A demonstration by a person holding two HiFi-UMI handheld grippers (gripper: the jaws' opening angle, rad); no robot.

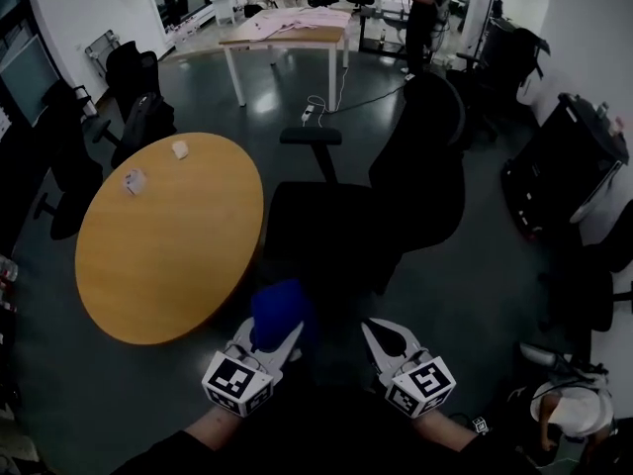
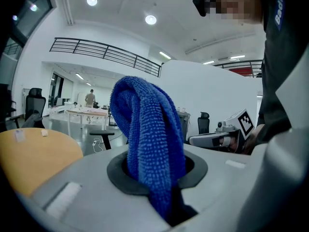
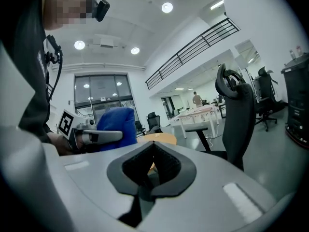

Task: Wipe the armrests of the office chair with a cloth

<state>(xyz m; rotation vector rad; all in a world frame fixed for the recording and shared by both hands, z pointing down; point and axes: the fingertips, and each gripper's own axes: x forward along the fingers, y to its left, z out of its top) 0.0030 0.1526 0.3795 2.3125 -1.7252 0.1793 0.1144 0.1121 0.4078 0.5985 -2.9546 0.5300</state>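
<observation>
- The left gripper [image 1: 272, 336] is clamped on a blue cloth [image 1: 279, 307]. Its own view shows the cloth [image 2: 147, 144] pinched low at a fold, with most of it bunched up beyond the jaw tips.
- The right gripper [image 1: 388, 336] has its jaws drawn together on nothing — its own view shows only the dark pads meeting.
- The cloth looks like soft looped microfibre: light, limp and likely to fold over itself. Held at a fold like this it gives a padded wad for rubbing, whereas a hold on a bare corner would probably let it trail.
- The office chair [image 1: 396, 196] stands ahead of both grippers, well apart from them. Its one plainly visible armrest [image 1: 311, 137] lies ahead of the left gripper, past the seat. The cloth touches nothing on the chair yet.
- Only the head view shows the round table [image 1: 168, 236] on the left gripper's outer side, and the chair's whole layout.
- Only the right gripper view shows the chair back [image 3: 239, 115] from low down, standing upright. I cannot pick out the second armrest in any view.
</observation>
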